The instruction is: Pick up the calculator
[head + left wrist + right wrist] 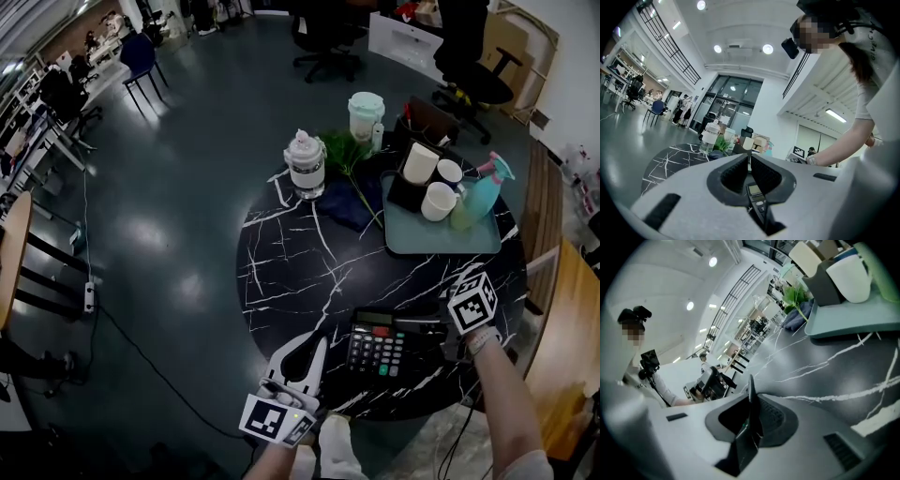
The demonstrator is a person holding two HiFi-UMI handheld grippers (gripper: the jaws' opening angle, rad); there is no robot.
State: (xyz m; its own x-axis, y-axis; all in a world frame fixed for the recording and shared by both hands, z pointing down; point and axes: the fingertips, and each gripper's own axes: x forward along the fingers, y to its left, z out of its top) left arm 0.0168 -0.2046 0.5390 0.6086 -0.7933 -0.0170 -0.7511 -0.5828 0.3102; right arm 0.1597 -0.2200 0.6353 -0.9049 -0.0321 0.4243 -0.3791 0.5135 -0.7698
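The black calculator (pixel 378 349) with a small green screen lies near the front edge of the round black marble table (pixel 300 262). My right gripper (pixel 427 337) reaches it from the right. In the right gripper view the calculator (pixel 751 420) stands edge-on between the pads, and the right gripper (pixel 752 394) is shut on it. Left of the calculator, my left gripper (pixel 317 345) hovers over the table's front edge with its jaws together. In the left gripper view the left gripper (pixel 750 157) is shut at the tips. A small dark thing with a pale screen (pixel 755 197) shows low in their hollow.
A teal tray (pixel 441 246) at the back right holds white cups (pixel 438 200) and a teal spray bottle (pixel 483 192). A glass jar (pixel 305 164), a green plant (pixel 347 155) and a lidded mint cup (pixel 366 114) stand at the back. Office chairs (pixel 323 37) stand beyond.
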